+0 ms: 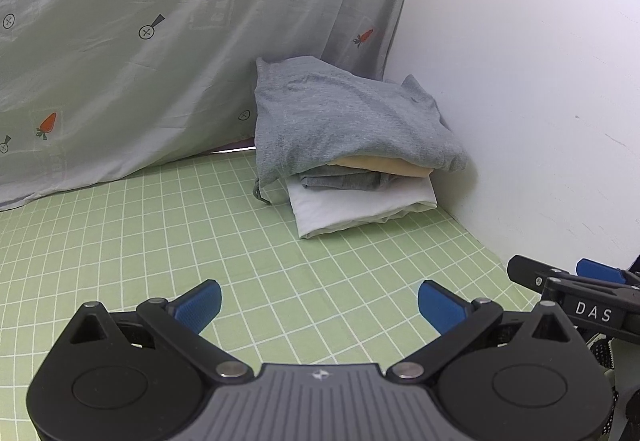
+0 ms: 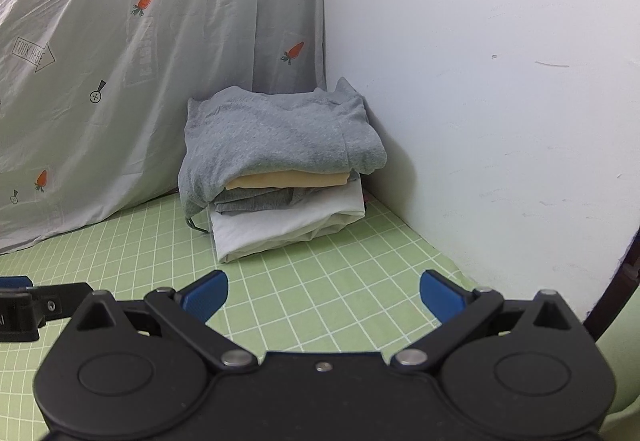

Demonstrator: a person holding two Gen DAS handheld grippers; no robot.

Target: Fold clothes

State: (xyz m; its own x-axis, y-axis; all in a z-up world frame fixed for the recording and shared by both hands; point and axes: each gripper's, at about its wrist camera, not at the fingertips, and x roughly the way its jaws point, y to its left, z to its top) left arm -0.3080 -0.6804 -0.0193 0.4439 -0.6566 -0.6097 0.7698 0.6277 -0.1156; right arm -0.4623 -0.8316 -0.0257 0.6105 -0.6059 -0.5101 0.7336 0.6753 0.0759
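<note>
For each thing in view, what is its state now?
left gripper: jaws open, holding nothing
right gripper: jaws open, holding nothing
grey top garment: folded, topmost on the pile
yellow garment: folded, under it
white garment: folded, at the bottom
carrot-print sheet: hanging, wrinkled

left gripper [image 1: 319, 301] and right gripper [image 2: 323, 293] side by side, jaws wide apart

The top grey heathered knit garment [image 2: 276, 133] looks soft and matt. The green grid-printed cloth sheet [image 1: 200, 233] lies smooth. At twelve o'clock, the thin grey carrot-print curtain [image 1: 160, 41] is creased, probably cotton.
</note>
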